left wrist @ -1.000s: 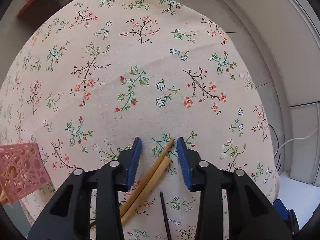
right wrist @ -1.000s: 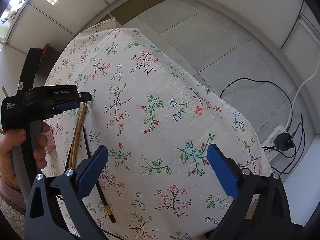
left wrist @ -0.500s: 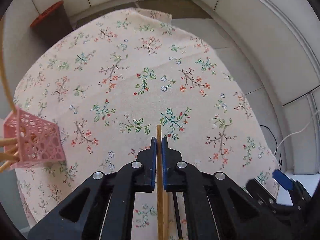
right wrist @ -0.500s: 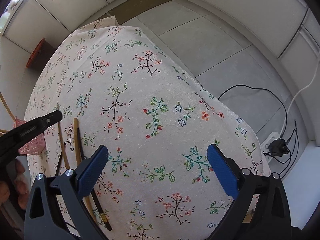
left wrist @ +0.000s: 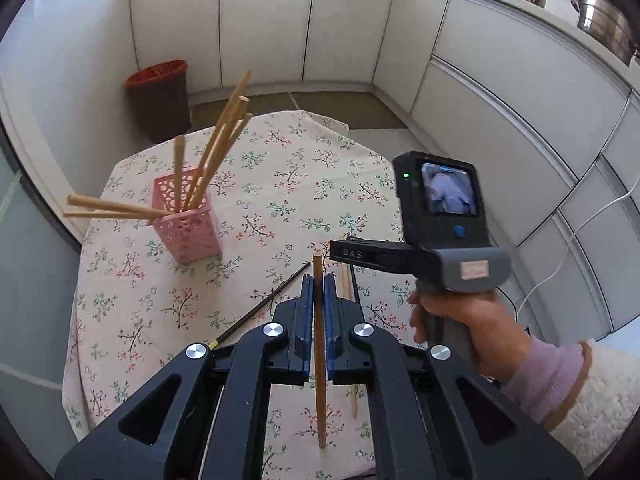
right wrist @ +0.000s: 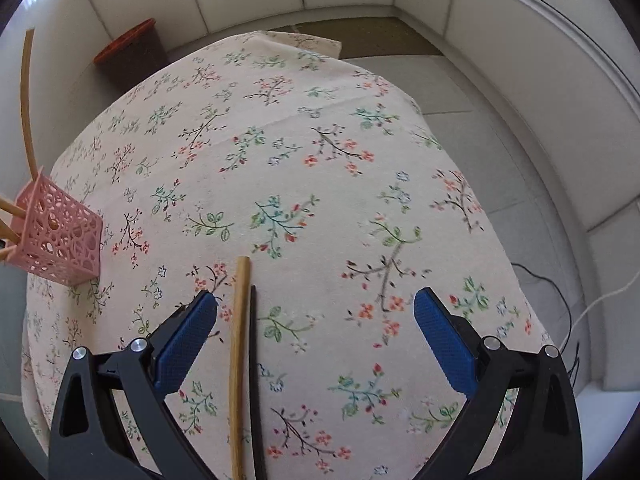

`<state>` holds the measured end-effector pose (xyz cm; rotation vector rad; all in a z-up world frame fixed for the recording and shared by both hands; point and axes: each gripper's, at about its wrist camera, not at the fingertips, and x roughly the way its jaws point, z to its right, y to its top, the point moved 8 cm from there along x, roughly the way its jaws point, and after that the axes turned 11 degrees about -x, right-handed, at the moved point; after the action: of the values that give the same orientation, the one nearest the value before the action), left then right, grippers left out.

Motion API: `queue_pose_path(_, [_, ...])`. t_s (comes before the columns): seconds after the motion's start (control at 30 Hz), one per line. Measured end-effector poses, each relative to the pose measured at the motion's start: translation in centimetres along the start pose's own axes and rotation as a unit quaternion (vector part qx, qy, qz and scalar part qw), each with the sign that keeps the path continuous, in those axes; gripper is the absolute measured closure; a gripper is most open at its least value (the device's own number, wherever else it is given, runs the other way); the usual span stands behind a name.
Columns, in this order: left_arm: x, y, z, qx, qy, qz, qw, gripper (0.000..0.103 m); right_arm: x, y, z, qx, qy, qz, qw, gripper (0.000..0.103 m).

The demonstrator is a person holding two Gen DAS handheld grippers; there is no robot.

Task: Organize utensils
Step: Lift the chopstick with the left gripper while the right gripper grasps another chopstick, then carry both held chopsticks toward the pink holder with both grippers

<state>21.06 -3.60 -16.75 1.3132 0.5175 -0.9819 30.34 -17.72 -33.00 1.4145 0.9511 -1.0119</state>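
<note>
Both wrist views look steeply down, sharing the floral tablecloth (left wrist: pixel 280 200) and pink holder (right wrist: pixel 60 240).

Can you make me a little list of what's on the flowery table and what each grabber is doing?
table: round, under a pale floral tablecloth
holder: pink perforated plastic utensil basket with several wooden chopsticks in it
left gripper: shut on one light wooden chopstick, lifted off the cloth
right gripper: open, holding nothing, above the table
still lying on the cloth: another wooden chopstick beside a thin black chopstick
</note>
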Motion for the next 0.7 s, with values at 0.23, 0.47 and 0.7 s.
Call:
queue_pose_path(0.23, [-2.3, -0.9, -2.1, -0.021, -0.001, 0.015, 0.9997, 0.098, 2.6, 0.7, -2.9, -0.040, 0.006, -0.012, 0.999, 0.059])
queue_pose_path(0.47, [-2.9, -0.9, -3.6, -0.048, 0.002, 0.024, 0.9986, 0.098, 1.5, 0.8, -2.3, -0.002, 0.048, 0.000, 0.999, 0.095])
queue_pose_path(0.7, [-5.2, -0.7, -3.8, -0.055, -0.007, 0.051, 0.9972, 0.097, -5.6, -0.8, -1.8, 0.024, 0.151, 0.055, 0.987, 0.095])
